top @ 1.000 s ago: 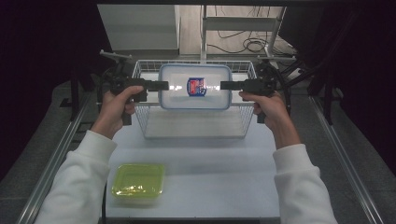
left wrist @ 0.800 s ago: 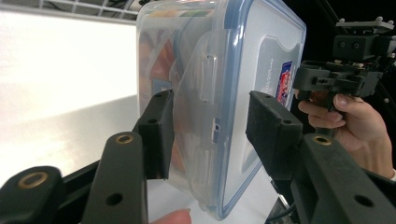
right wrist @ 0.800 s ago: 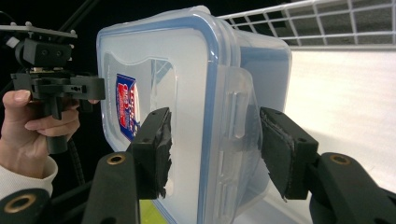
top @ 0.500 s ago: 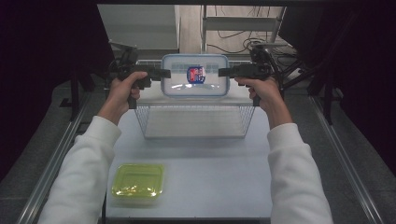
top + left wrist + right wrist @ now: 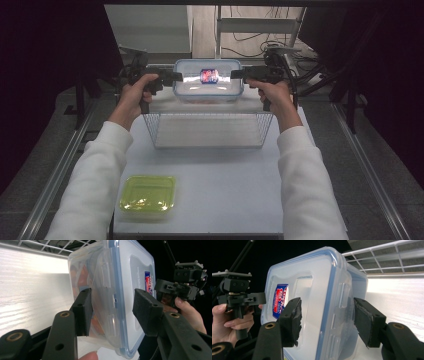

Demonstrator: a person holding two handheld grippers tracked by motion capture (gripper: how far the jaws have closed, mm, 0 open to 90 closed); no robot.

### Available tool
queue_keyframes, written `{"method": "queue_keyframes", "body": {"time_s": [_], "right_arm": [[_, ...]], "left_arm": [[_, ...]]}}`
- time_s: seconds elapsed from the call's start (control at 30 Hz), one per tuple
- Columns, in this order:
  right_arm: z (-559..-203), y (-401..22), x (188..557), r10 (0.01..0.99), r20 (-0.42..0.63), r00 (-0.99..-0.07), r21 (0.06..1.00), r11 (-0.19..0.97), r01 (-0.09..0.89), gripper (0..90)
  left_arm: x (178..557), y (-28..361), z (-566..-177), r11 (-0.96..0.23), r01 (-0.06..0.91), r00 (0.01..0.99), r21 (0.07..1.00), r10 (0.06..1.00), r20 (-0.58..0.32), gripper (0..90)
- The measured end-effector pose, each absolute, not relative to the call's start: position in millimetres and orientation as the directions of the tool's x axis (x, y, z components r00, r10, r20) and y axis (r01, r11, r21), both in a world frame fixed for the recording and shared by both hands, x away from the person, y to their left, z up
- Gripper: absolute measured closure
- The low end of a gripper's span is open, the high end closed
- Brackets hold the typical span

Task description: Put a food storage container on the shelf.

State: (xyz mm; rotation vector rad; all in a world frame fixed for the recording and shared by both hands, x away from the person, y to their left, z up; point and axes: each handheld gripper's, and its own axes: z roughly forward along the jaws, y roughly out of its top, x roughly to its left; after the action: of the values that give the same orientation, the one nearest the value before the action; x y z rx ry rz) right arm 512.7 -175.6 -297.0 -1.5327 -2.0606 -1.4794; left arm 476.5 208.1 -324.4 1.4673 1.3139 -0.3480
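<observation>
One clear lidded container (image 5: 207, 80) carried past wire basket (image 5: 207, 130), two grippers flanking, one green container (image 5: 147, 192)

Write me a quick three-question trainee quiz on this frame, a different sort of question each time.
1. True or false: the yellow-green container lies inside the wire basket.
2. Multiple choice: the seal around the clear box lid is A red, B blue, C black.
3. Short answer: what is stuck on the middle of that lid?

Key:
1. False; it sits on the white table, near the person's left sleeve.
2. B.
3. A red-and-blue sticker.
</observation>
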Motion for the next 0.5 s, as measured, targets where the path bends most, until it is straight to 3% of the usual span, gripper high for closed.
{"method": "queue_keyframes", "body": {"time_s": [0.37, 0.5], "right_arm": [[-306.1, -165.1, 523.7, 0.671, 0.660, -0.336, 0.537, -0.109, 0.836, 34.4], [-308.5, -166.2, 526.1, 0.664, 0.673, -0.326, 0.536, -0.135, 0.833, 36.7]], "left_arm": [[490.2, 207.1, -331.8, 0.240, 0.848, 0.289, 0.473, 0.539, -0.791, 46.2], [491.5, 208.3, -333.8, 0.242, 0.848, 0.294, 0.472, 0.526, -0.798, 46.1]]}}
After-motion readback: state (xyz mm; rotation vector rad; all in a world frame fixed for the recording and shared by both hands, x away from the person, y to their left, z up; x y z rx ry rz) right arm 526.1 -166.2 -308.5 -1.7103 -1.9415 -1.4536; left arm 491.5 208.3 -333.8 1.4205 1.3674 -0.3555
